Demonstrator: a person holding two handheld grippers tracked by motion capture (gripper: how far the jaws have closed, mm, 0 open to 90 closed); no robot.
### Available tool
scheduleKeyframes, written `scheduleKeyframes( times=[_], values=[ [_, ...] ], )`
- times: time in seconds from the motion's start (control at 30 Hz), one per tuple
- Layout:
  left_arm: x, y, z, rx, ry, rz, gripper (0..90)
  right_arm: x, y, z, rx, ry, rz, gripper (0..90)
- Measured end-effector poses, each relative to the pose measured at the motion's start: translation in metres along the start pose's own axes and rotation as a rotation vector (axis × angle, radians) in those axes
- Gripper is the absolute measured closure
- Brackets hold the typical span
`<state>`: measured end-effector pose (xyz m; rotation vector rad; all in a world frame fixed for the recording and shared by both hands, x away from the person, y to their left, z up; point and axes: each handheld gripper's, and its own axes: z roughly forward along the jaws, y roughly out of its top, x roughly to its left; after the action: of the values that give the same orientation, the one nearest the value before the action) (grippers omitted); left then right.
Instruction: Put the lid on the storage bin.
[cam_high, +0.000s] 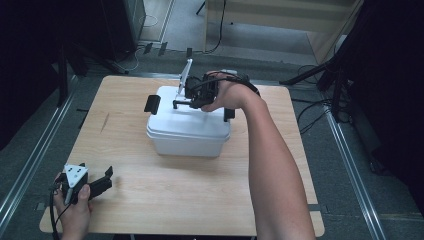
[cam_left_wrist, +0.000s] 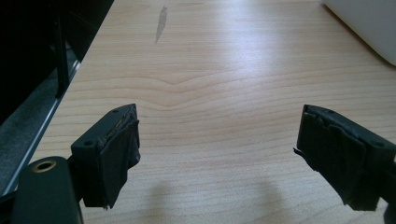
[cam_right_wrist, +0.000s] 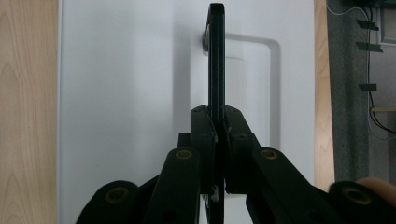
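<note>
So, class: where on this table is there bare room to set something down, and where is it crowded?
Free: the broad strip of table between the white box and the near edge, bordered by the left gripper; also the strip left of the box. Crowded: above the lid, where the right gripper clamps the black handle.

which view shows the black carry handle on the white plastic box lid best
The right gripper view: the black carry handle stands upright, edge-on, clamped in the right gripper. The high view shows it small, partly behind the hand. The left gripper view catches just a corner of the white plastic box.

Smooth white plastic box with black matt handle on pale, satin-finished wooden table
</note>
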<state>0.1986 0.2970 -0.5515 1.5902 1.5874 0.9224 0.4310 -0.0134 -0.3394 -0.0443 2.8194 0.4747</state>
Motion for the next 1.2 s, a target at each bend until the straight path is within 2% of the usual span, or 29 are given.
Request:
scheduleKeyframes(
  times=[0.23,0.5,0.57,0.7,0.83,0.93,1.03,1.2],
  values=[
    [0.0,0.0,0.0,0.002,-0.002,-0.001,13.6,-0.002,0.004,0.006,-0.008,0.02,-0.005,85.5],
    [0.0,0.0,0.0,0.002,-0.002,-0.001,13.6,0.002,0.004,0.008,0.002,0.018,-0.012,85.5],
    [0.0,0.0,0.0,0.003,-0.003,0.0,13.6,0.004,0.003,0.01,0.019,0.025,-0.036,85.4],
    [0.0,0.0,0.0,0.003,0.0,-0.001,13.5,0.004,0.002,0.011,0.01,0.024,-0.025,84.2],
    [0.0,0.0,0.0,0.004,-0.001,-0.001,13.5,0.003,0.002,0.012,0.011,0.052,0.037,61.3],
    [0.0,0.0,0.001,0.001,0.001,-0.002,13.6,0.006,-0.001,0.01,0.013,0.046,0.046,53.7],
    [0.0,0.0,0.001,0.003,-0.001,0.0,13.6,0.008,-0.005,0.007,0.006,0.063,0.066,43.8],
    [0.0,0.001,0.001,0.006,0.001,0.0,13.5,0.015,-0.01,0.001,0.013,0.017,0.085,18.5]
  ],
)
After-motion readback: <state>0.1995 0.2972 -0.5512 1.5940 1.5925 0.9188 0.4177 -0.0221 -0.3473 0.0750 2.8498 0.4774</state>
